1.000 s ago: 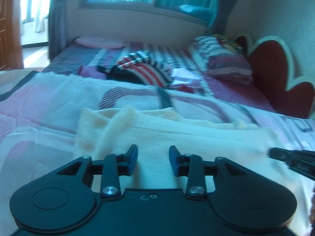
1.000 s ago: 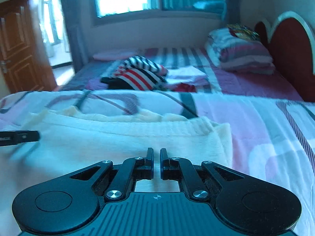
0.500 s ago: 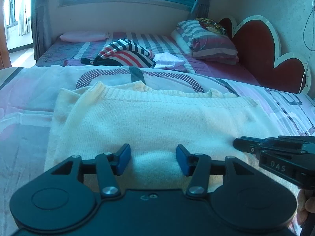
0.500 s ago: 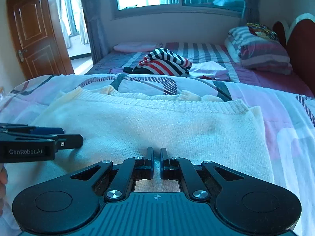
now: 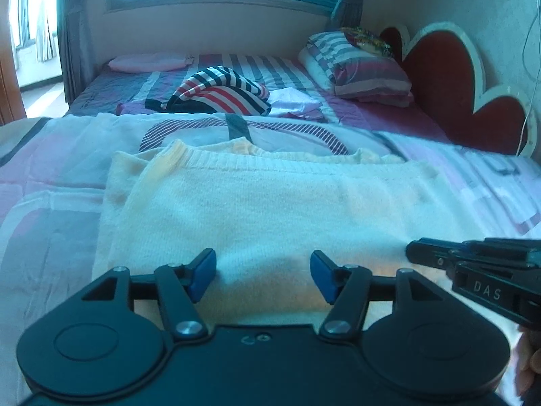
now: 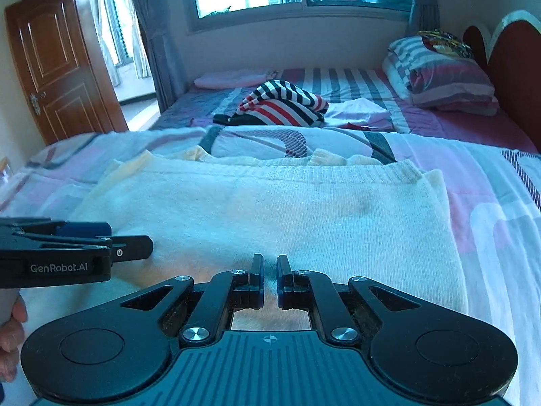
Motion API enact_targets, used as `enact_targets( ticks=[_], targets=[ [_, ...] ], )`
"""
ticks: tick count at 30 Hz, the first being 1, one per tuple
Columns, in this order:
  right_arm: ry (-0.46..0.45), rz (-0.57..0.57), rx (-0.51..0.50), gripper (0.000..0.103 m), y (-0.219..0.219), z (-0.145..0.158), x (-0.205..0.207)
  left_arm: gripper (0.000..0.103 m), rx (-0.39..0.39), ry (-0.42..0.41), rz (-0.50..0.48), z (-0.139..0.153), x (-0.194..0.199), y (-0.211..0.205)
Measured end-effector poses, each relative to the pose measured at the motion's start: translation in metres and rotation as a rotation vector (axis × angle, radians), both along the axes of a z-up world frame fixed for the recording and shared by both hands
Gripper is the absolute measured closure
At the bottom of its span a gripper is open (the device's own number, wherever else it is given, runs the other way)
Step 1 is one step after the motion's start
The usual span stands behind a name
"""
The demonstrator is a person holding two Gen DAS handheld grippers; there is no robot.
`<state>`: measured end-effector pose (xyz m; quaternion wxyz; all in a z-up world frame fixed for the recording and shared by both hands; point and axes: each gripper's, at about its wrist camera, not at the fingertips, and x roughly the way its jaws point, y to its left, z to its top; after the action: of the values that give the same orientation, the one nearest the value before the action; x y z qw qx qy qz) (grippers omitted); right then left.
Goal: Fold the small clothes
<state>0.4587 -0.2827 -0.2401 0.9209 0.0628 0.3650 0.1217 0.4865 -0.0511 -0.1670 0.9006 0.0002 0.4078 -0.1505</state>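
A cream knitted sweater (image 5: 270, 216) lies folded flat on a patterned quilt (image 5: 50, 176) covering the near end of a bed; its ribbed hem runs across the far edge, and further cream layers show behind and at the left of that edge. The near edge of the sweater is hidden under the bodies of both tools in both views, so where it ends cannot be told.

The left hand-held gripper (image 5: 263, 275) hangs over the near part of the sweater, its blue pads set well apart and opening, with only the knit surface seen below the gap; no fabric is pinched. Whether the pads touch the cloth cannot be made out. The right hand-held gripper (image 6: 269, 280) stands over the sweater's near middle, jaws narrow and just starting to part, a slim gap between them; sweater fabric shows through the gap, but whether any fold sits between the pads is hard to judge. In the left wrist view the right tool enters from the right edge, cut off by the frame, and fingertips (image 5: 532, 365) show partly at the lower right corner. In the right wrist view a few fingers (image 6: 10, 331) appear at the left edge.

Farther up the bed lie a striped garment pile (image 6: 284, 105), pale folded clothes (image 6: 361, 111) just beside it, and a striped pillow (image 6: 439, 74) against a red heart-shaped headboard (image 5: 449, 77), partly cut off in the right view.
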Motion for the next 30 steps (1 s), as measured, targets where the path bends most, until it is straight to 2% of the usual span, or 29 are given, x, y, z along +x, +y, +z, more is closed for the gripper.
enact_targets(
  ticks=[2,3,4,8,9,11,16,21,25,27,30],
  targets=[
    [-0.022,0.012,-0.008,0.085,0.001,0.005,-0.007,0.04,0.0,-0.006,-0.011,0.003,-0.007,0.001],
    [-0.028,0.012,-0.018,0.072,0.002,0.005,-0.01,0.04,0.005,-0.009,-0.013,0.003,-0.01,0.002],
    [-0.03,0.012,-0.021,0.064,0.003,0.004,-0.012,0.039,0.008,-0.007,-0.013,0.002,-0.012,0.003],
    [0.02,0.001,-0.055,0.064,0.006,-0.01,-0.009,0.037,0.029,0.041,0.008,-0.017,-0.01,0.009],
    [0.023,-0.004,-0.043,0.064,0.005,-0.012,-0.009,0.037,0.023,0.025,0.003,-0.018,-0.012,0.011],
    [0.024,-0.008,-0.031,0.064,0.003,-0.01,-0.012,0.037,0.036,0.028,0.0,-0.015,-0.015,0.01],
    [0.006,0.013,0.013,0.064,0.006,0.0,-0.033,0.033,-0.009,0.047,0.011,-0.008,-0.031,0.014],
    [0.042,0.029,-0.013,0.064,0.017,-0.013,-0.045,0.032,0.065,0.019,-0.019,-0.017,-0.044,0.006],
    [0.041,0.008,0.032,0.064,0.013,-0.007,-0.05,0.032,0.034,0.053,0.004,-0.009,-0.047,0.008],
    [0.029,0.011,0.02,0.064,0.015,-0.004,-0.056,0.032,0.04,0.058,0.008,-0.008,-0.051,0.009],
    [0.065,0.012,0.003,0.064,0.017,-0.009,-0.06,0.032,0.052,0.066,0.013,-0.01,-0.057,0.009]
  ],
)
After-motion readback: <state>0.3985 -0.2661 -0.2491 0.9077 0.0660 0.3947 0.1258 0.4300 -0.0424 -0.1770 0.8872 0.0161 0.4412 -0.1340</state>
